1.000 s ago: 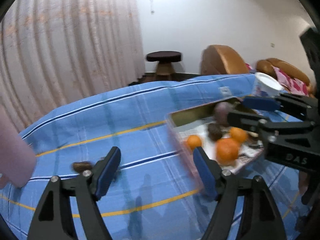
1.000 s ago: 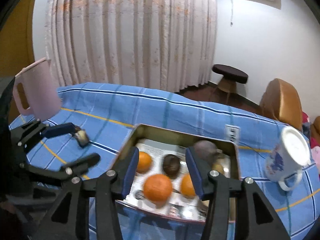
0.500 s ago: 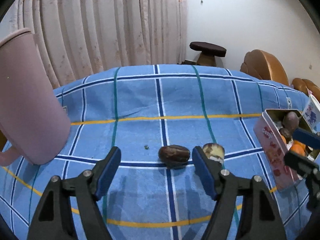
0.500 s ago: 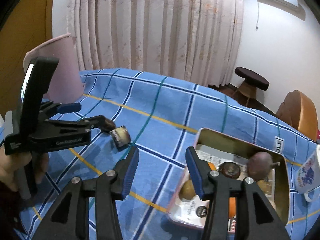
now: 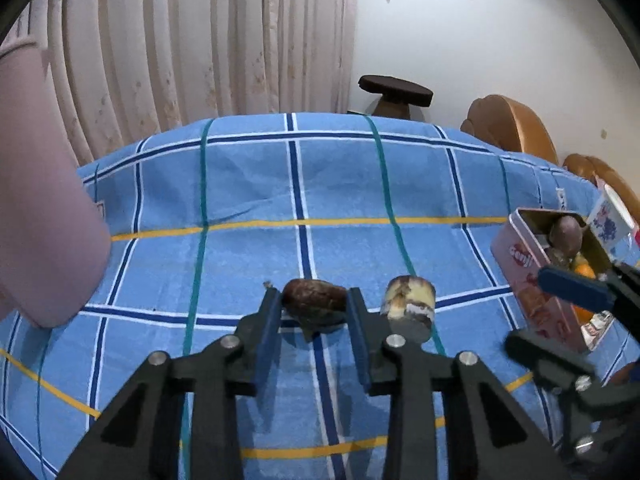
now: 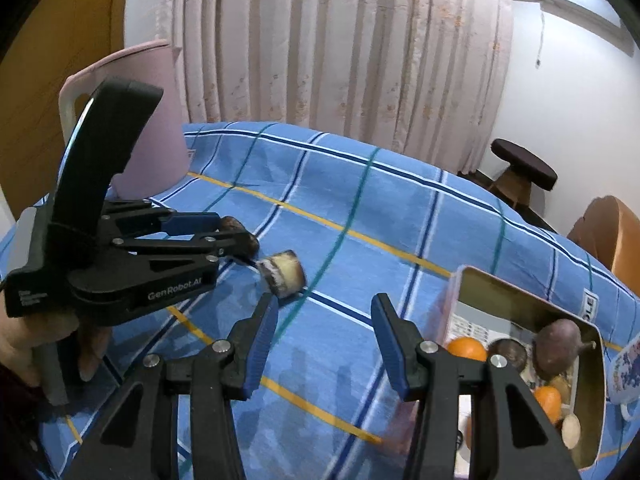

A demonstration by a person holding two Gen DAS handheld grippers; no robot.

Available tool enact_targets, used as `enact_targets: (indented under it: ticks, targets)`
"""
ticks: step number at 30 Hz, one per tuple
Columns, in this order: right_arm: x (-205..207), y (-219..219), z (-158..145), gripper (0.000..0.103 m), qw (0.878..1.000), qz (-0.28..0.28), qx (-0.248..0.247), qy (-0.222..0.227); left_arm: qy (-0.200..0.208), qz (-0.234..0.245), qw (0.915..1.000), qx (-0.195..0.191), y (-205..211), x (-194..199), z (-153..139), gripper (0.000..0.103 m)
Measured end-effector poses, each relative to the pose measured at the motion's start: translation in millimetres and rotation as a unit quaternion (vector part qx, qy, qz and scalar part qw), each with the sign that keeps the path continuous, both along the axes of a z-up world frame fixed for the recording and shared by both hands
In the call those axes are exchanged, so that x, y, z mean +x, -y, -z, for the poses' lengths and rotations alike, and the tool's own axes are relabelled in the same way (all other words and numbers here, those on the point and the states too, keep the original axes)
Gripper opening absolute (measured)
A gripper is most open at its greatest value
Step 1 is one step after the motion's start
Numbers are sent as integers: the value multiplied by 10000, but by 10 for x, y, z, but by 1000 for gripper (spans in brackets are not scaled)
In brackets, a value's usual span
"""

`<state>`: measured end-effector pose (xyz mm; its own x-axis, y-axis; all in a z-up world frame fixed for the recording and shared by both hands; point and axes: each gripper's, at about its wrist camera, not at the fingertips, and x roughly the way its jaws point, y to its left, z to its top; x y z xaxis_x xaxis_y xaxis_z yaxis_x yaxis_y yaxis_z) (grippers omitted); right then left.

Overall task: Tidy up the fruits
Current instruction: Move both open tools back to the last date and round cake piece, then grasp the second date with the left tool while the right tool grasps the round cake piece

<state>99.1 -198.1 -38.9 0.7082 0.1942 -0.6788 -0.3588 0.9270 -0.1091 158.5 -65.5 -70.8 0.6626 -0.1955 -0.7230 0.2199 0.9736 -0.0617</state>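
hidden/cut off: pink jug (image 5: 44,208) cropped at left edge of left wrist view; in right wrist view the left gripper's body covers part of it. Mug (image 6: 624,372) cut by right edge. Fruits deep in tin partly behind right gripper's finger; the pale ones low in tin hard to identify.
blur: right gripper's fingers smeared in left wrist view.
surroundings: blue checked cloth (image 5: 320,184) over table; curtain (image 6: 340,48) behind; dark stool (image 5: 396,94) and brown chairs by the wall.
tin: metal tin (image 6: 520,300) on cloth at right, holds oranges (image 6: 466,349), a dark purple fruit (image 6: 558,346), a brown round one.
banana chunk: cut piece (image 5: 410,306) lies on cloth just right of left gripper, apart from tin.
left gripper (image 5: 314,312): fingers pinched on dark brown fruit (image 5: 316,302), on or just above the cloth; cannot tell which.
right gripper (image 6: 324,336): fingers spread wide, holding nothing, above cloth between banana chunk and tin.
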Motion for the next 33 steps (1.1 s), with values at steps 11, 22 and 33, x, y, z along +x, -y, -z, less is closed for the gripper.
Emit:
enact_targets:
  ticks: [11, 22, 33]
  targets:
    - [228, -328, 205, 51, 9995, -192, -115, -221, 205, -143, 9997, 42, -183, -62, -63, 33]
    - [412, -411, 409, 40, 9983, -180, -56, -545, 177, -131, 9997, 43, -173, -75, -28, 33]
    - [291, -406, 367, 34, 9987, -243, 6, -449, 266, -225, 9993, 99, -197, -106, -9, 33]
